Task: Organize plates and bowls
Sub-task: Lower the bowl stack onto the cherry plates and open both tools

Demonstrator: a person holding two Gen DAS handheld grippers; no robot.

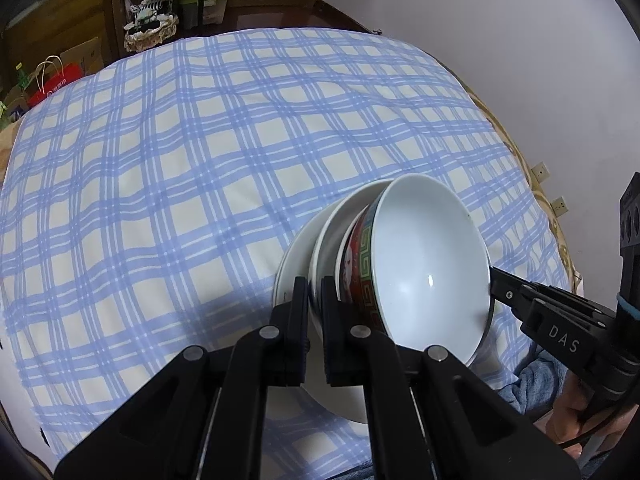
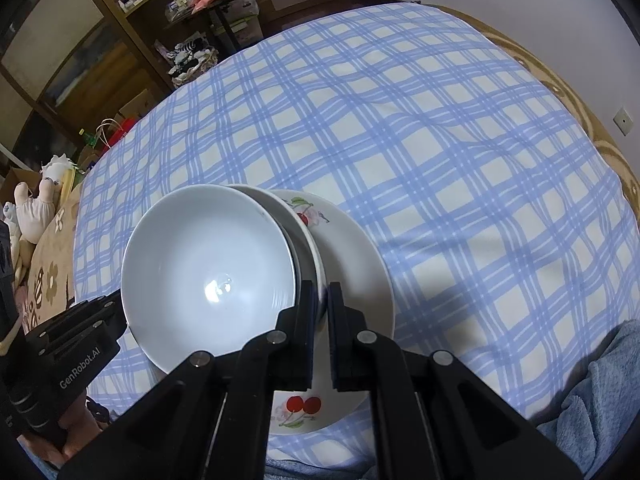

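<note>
Both the left tongs [image 1: 315, 300] and the right tongs [image 2: 321, 308] pinch opposite rims of a white dish [image 2: 308, 240]; the bowl [image 2: 208, 276] nests inside, above the cherry plate [image 2: 356, 276] on the checked bed [image 2: 440, 140].

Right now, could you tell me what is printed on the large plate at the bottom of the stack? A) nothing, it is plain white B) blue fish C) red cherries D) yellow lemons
C: the right wrist view shows red cherries with green leaves on the large plate, under the bowls.
</note>
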